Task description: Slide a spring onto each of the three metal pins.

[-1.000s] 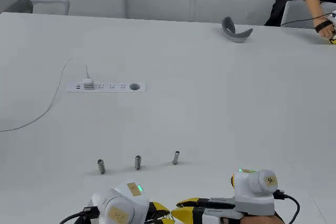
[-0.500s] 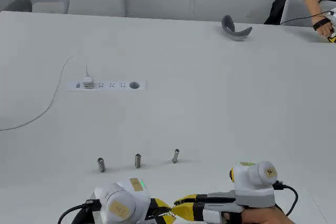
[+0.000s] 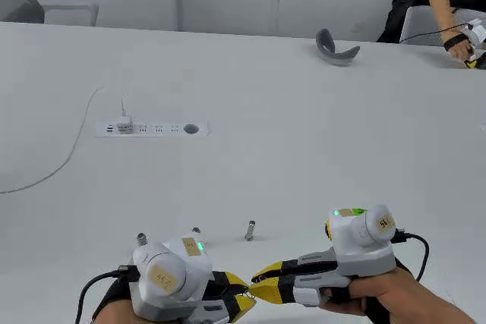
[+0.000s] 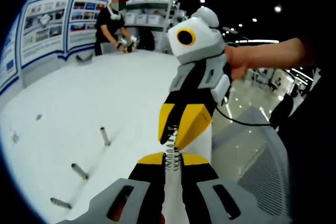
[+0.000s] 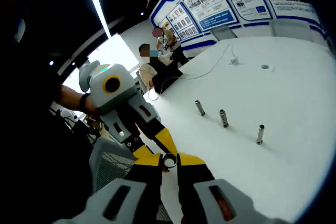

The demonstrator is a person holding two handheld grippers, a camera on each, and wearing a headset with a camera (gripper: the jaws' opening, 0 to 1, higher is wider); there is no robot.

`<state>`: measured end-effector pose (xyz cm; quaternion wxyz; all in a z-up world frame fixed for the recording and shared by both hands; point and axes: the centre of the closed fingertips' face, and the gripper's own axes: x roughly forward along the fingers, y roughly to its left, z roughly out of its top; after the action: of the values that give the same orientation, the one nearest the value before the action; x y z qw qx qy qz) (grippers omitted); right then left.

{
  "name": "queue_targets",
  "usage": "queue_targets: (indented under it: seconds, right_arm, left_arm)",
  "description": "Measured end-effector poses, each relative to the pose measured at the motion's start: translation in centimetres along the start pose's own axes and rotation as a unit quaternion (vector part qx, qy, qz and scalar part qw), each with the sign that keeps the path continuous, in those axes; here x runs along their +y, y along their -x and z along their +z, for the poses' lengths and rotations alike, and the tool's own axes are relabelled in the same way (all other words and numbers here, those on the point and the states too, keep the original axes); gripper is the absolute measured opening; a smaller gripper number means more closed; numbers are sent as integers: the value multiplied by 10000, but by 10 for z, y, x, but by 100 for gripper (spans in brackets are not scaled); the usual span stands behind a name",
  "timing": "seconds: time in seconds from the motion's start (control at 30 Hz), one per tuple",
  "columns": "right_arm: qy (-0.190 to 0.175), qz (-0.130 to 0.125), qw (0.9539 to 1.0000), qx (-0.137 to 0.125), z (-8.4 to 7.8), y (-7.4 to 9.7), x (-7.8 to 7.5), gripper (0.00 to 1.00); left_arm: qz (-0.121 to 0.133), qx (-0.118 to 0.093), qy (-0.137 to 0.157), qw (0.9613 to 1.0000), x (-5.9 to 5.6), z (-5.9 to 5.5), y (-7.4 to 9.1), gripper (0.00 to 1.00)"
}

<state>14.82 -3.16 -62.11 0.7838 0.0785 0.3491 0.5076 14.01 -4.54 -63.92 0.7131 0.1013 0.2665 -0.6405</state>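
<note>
My left gripper [image 3: 237, 300] and right gripper [image 3: 257, 291] meet tip to tip at the table's near edge. A small metal spring [image 4: 170, 153] runs between them. One end lies in the left jaws and the other in the right gripper's yellow tips [image 4: 184, 124]. In the right gripper view the spring [image 5: 169, 161] shows end-on as a ring between my right gripper's own tips [image 5: 170, 160]. Three metal pins stand in a row just beyond. The left pin [image 5: 200, 107] and middle pin [image 5: 223, 118] look ribbed with springs; the right pin [image 3: 250, 230] looks smooth.
A white power strip [image 3: 152, 127] with a plugged charger and cable lies farther back on the table. A grey curved object [image 3: 334, 45] sits at the far right, near a person's arm [image 3: 448, 5]. Chairs stand behind the table.
Both grippers have come up and forward toward the pins, still tip to tip. The left gripper's body now partly covers the left and middle pins in the head view.
</note>
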Motion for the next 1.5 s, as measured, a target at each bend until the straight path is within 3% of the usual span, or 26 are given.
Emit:
queue_targets:
  seconds: [0.3, 0.57, 0.87, 1.3, 1.5]
  right_arm:
    - [639, 241, 9957, 633, -5, -1, 6, 12]
    - [1181, 452, 9845, 1213, -14, -3, 10, 13]
    - [1322, 646, 9798, 1356, -17, -5, 16, 12]
    - [1326, 476, 9800, 1405, -19, -8, 9, 12]
    - [1276, 216, 9844, 1189, -8, -1, -3, 12]
  left_arm:
    - [-155, -13, -66, 9999, -4, 1, 1, 10]
    - [-281, 7, -145, 9995, -10, 0, 2, 10]
    - [-453, 58, -280, 9986, -14, -3, 3, 10]
    - [-269, 93, -252, 9993, -7, -12, 1, 15]
    - [-156, -24, 104, 9998, 1, -18, 8, 20]
